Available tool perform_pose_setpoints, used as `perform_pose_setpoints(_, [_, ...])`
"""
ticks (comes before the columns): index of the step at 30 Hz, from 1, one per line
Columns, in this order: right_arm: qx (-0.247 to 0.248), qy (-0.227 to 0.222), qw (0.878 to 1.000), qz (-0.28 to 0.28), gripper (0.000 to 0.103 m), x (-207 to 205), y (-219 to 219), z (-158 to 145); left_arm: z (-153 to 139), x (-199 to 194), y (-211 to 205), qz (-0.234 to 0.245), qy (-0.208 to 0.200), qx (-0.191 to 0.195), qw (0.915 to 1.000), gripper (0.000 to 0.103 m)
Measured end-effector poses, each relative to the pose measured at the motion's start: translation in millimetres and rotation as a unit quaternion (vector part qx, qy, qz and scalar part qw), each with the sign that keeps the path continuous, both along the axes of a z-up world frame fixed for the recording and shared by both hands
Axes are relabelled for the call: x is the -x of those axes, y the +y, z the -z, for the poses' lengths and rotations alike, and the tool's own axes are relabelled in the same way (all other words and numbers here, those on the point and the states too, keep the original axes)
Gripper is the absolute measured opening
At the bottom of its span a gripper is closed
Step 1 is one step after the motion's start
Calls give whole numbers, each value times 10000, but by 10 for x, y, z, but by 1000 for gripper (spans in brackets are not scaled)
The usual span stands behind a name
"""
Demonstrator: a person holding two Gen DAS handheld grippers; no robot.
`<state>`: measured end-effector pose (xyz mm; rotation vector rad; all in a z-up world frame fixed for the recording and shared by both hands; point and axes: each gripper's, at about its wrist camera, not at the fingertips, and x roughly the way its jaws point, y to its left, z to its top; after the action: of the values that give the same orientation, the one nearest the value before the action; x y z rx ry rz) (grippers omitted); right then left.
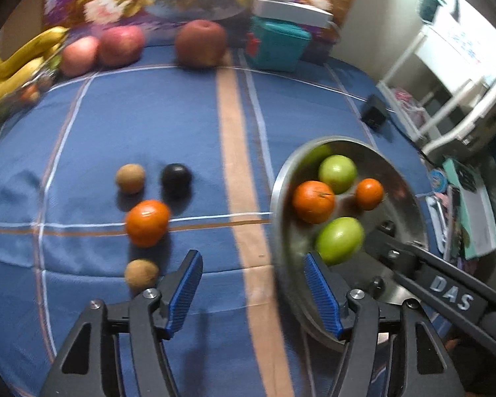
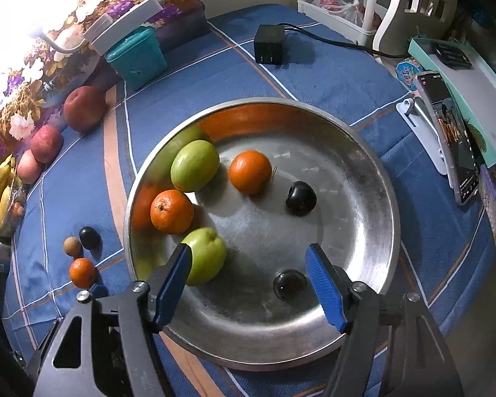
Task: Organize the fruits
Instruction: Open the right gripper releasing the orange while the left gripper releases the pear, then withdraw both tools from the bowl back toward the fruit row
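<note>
In the right wrist view a round steel plate (image 2: 390,198) holds two green fruits (image 2: 195,165) (image 2: 205,254), two oranges (image 2: 250,172) (image 2: 172,211) and two dark plums (image 2: 301,198) (image 2: 289,284). My right gripper (image 2: 249,254) hangs open over the plate's near side, its blue pads touching nothing; the nearer plum lies below, close to the right finger. My left gripper (image 1: 253,264) is open over the blue cloth, left of the plate (image 1: 281,182). Ahead of it on the cloth lie an orange (image 1: 147,222), a dark plum (image 1: 176,176) and two small brown fruits (image 1: 130,178) (image 1: 141,274).
Three red apples (image 1: 120,44) and bananas (image 1: 20,63) line the table's far edge, next to a teal box (image 1: 276,46). A black power adapter (image 2: 268,49) with its cable lies beyond the plate. A phone on a stand (image 2: 453,139) and a white rack (image 2: 367,0) stand at the right.
</note>
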<state>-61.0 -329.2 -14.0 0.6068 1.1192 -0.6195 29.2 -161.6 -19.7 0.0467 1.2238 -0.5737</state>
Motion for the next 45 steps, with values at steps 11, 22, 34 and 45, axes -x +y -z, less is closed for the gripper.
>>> perform_pose_setpoints(11, [93, -31, 9999, -114, 72, -32, 64, -55, -22, -324, 551, -1127, -93, -365, 9929, 78])
perform_pose_setpoints(22, [107, -176, 9986, -496, 72, -148, 290, -156, -140, -511, 1022, -1806, -295, -416, 9822, 81])
perform_pose_setpoints(34, [81, -305, 9957, -873, 72, -253, 512, -232, -184, -535, 1212, -2014, -381, -505, 9775, 96])
perform_pose_setpoints(45, [225, -418, 9946, -926, 92, -257, 545, -231, -338, -516, 1135, -1830, -961, -684, 9760, 103])
